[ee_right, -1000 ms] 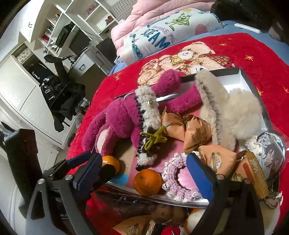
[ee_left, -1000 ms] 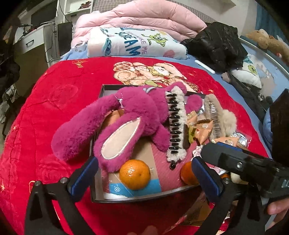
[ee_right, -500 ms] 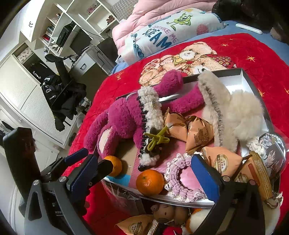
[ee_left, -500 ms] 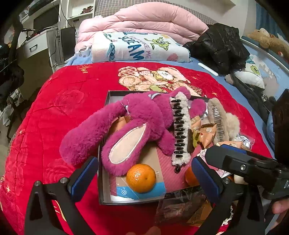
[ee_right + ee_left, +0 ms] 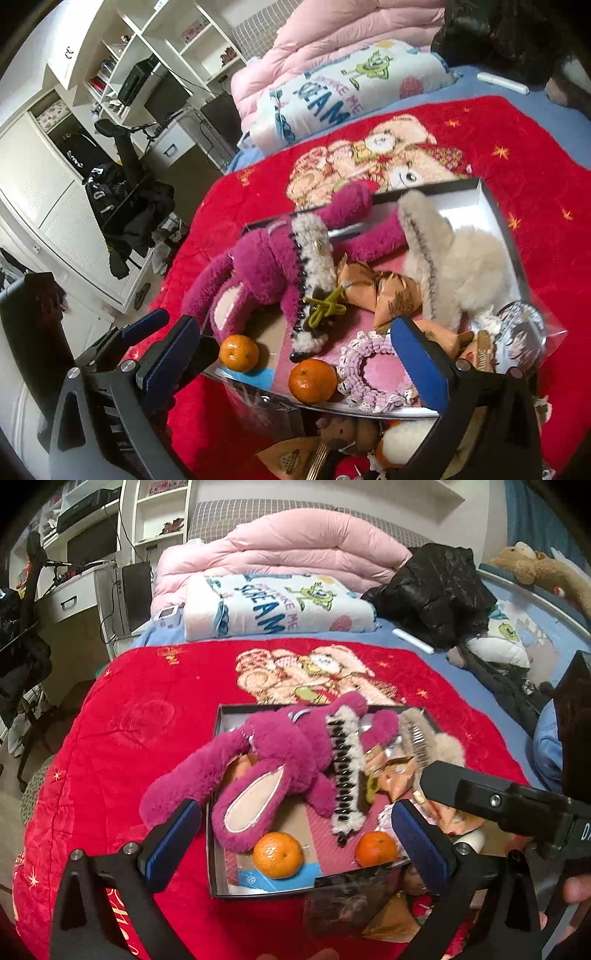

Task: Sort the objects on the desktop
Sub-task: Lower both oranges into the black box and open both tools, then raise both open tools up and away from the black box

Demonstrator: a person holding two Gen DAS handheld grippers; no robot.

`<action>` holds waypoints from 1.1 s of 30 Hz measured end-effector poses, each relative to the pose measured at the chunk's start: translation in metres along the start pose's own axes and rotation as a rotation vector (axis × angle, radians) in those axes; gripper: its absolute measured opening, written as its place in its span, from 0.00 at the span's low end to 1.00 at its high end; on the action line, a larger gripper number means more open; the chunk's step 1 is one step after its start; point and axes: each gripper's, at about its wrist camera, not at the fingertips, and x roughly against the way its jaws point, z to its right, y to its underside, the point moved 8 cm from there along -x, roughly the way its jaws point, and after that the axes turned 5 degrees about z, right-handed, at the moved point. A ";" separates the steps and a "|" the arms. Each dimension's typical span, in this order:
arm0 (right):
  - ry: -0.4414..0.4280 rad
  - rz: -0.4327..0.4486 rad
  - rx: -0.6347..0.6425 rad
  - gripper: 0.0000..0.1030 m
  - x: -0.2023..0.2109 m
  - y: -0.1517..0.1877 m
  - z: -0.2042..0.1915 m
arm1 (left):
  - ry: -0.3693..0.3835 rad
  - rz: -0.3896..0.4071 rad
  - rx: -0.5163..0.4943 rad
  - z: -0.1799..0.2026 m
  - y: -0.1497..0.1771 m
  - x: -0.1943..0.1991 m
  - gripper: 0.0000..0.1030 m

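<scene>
Box (image 5: 218, 812): shallow, rectangular, dark rim.
Plush toy (image 5: 280, 753): magenta, fluffy, inside box.
Left gripper (image 5: 291, 845): spread, holds nothing.
Right gripper (image 5: 295, 360): spread, holds nothing.

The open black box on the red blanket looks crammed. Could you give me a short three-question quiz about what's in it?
1. True or false: the magenta plush rabbit lies wholly inside the open black box.
2. How many round orange tangerines lie near the box's front edge?
3. What lies across the rabbit? A) fluffy white hair claw with black teeth B) a book

Key: 1 false, one long ear hangs over the side; 2 two; 3 A.
</scene>
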 end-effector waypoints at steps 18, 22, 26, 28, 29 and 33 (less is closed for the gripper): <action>0.019 0.177 0.139 1.00 0.123 -0.053 -0.053 | -0.023 0.157 -0.005 0.027 -0.062 0.107 1.00; 0.038 0.213 0.167 1.00 0.167 -0.058 -0.064 | 0.005 0.160 0.023 0.038 -0.073 0.139 1.00; 0.090 0.269 0.200 1.00 0.208 -0.058 -0.069 | -0.017 0.204 -0.042 0.054 -0.083 0.170 1.00; 0.088 0.292 0.216 1.00 0.222 -0.056 -0.073 | -0.027 0.207 -0.075 0.063 -0.084 0.177 1.00; 0.094 0.315 0.222 1.00 0.230 -0.056 -0.076 | -0.033 0.206 -0.098 0.066 -0.083 0.178 1.00; 0.100 0.389 0.236 1.00 0.246 -0.048 -0.078 | -0.071 0.235 -0.122 0.072 -0.068 0.183 1.00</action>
